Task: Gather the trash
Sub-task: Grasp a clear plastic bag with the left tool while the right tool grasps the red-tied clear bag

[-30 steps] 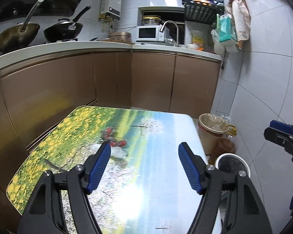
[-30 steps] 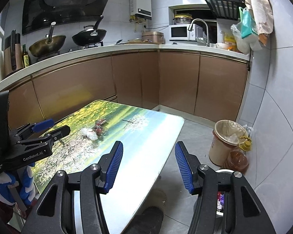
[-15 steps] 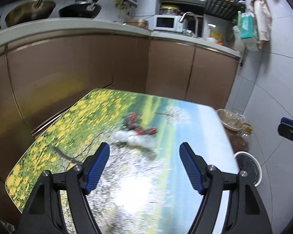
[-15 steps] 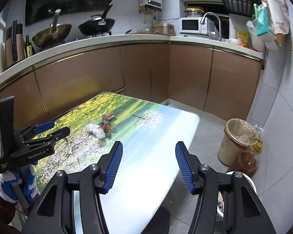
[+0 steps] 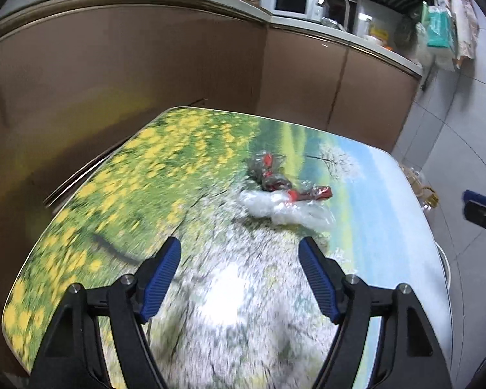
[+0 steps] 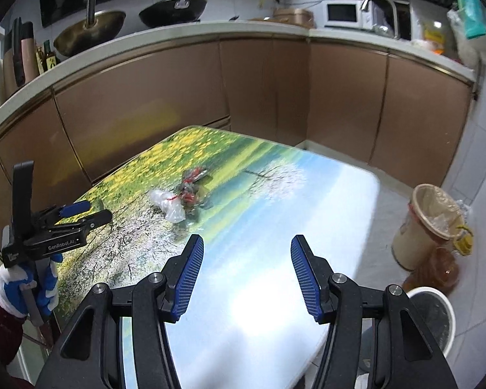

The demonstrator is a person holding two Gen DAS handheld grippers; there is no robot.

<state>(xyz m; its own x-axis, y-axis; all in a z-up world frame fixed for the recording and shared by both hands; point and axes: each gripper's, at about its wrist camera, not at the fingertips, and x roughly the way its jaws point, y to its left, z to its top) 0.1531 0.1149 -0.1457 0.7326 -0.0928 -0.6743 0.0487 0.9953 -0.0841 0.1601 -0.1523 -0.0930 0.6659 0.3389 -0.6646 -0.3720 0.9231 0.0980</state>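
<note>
Closed in on trash [image 5: 285, 194] with left gripper [image 5: 239, 275] since a second ago; both sets of jaws wide, empty. Trash sat mid-table [image 5: 388, 227], right gripper [image 6: 247, 274] well apart. Risks: thin film slipping through, pile splitting, bits missing bin [image 6: 419, 227]

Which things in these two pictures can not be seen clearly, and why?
- Trash, left view: motion blur hides what the wrappers are.
- Trash, right view: too small to count pieces.
- Bin contents, right view: liner and rim hide them.
- Right gripper, left view: cut off by the edge.
- White bucket: partly behind the right gripper's own fingers.
</note>
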